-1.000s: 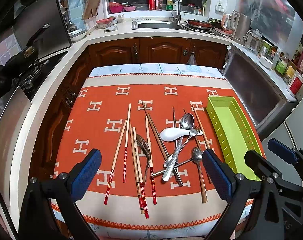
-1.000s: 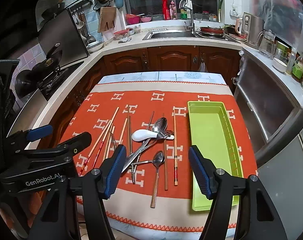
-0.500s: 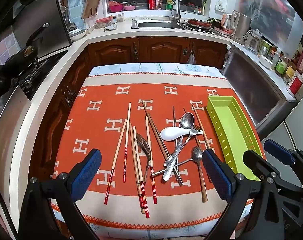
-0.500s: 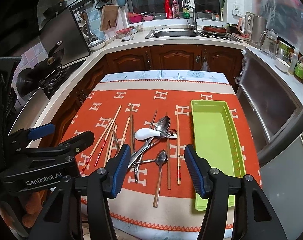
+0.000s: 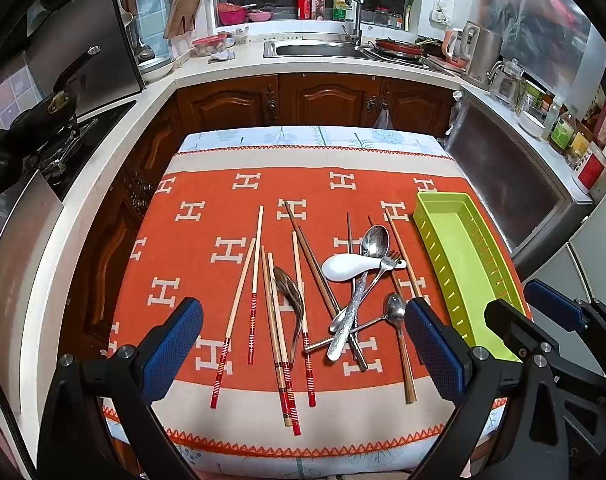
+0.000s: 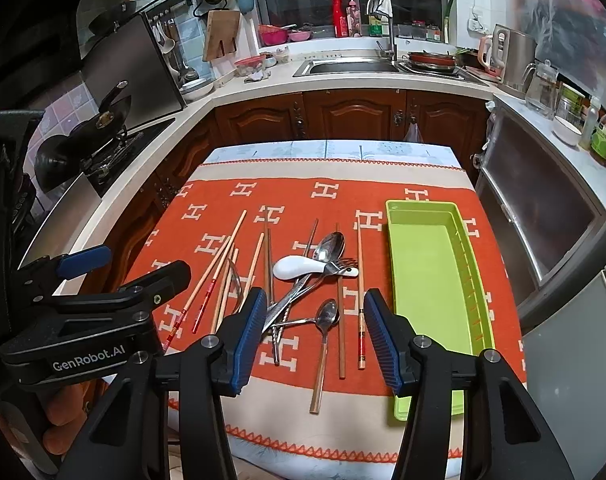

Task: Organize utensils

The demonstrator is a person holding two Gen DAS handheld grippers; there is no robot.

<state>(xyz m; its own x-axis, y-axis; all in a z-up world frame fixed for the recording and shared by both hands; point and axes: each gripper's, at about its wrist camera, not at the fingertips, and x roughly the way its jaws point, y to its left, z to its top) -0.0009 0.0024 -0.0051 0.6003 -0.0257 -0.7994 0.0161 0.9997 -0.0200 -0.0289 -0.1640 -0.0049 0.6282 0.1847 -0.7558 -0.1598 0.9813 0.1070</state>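
Utensils lie in a loose pile on the orange cloth: several wooden chopsticks (image 5: 255,276), a white ceramic spoon (image 5: 349,267), metal spoons (image 5: 375,240) and a fork (image 6: 339,266). An empty lime-green tray (image 6: 427,280) sits to their right. My left gripper (image 5: 303,344) hovers wide open above the near end of the chopsticks, holding nothing. My right gripper (image 6: 313,332) hangs above a wooden-handled spoon (image 6: 325,344); its jaws are closing, nothing pressed between them. The right gripper also shows in the left wrist view at the lower right, and the left gripper (image 6: 103,288) at the left of the right wrist view.
The table (image 5: 303,140) stands inside a U-shaped kitchen counter (image 5: 323,66) with a sink at the back, a stove with a black pan (image 6: 99,128) on the left and an appliance (image 6: 543,216) on the right. A hand holds the left gripper's handle.
The right gripper's jaws have narrowed over the utensils. The left gripper and all utensils stay where they were.
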